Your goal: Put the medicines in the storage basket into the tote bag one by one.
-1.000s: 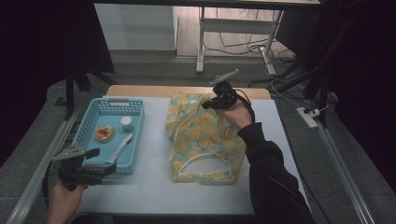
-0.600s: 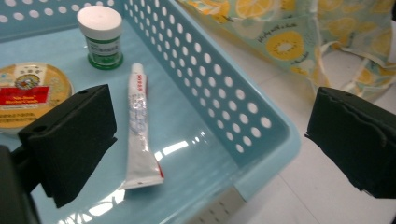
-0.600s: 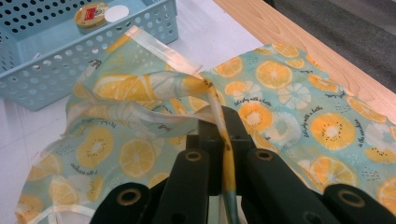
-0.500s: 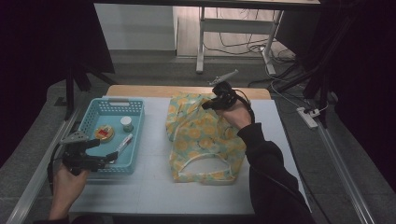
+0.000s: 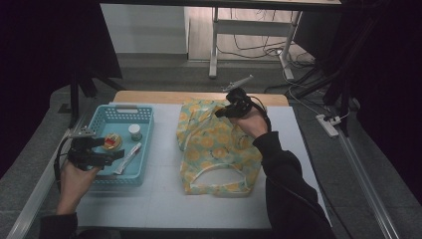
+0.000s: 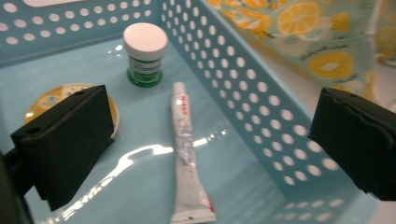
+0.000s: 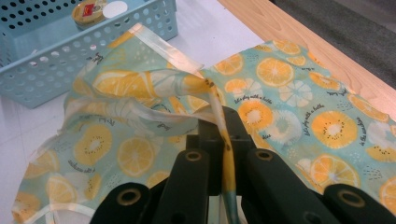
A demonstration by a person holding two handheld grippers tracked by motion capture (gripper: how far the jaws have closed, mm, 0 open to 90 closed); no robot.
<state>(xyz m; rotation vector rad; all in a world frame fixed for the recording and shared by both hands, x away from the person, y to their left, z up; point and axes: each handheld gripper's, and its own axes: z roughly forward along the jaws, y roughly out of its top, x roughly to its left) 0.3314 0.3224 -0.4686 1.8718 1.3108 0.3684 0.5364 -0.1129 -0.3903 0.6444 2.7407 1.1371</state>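
From above, the left gripper (image 5: 110, 155) hovered over the near end of the blue basket (image 5: 119, 108), while the right gripper (image 5: 222, 112) pinched the far edge of the lemon-print bag (image 5: 214, 149) lying on the white table (image 5: 154, 199). Along the left gripper's spread jaws, a white tube (image 6: 187, 154) lay on the basket floor, a green jar (image 6: 145, 53) behind it. Along the right gripper, its jaws were clamped on the bag's rim (image 7: 219, 116)
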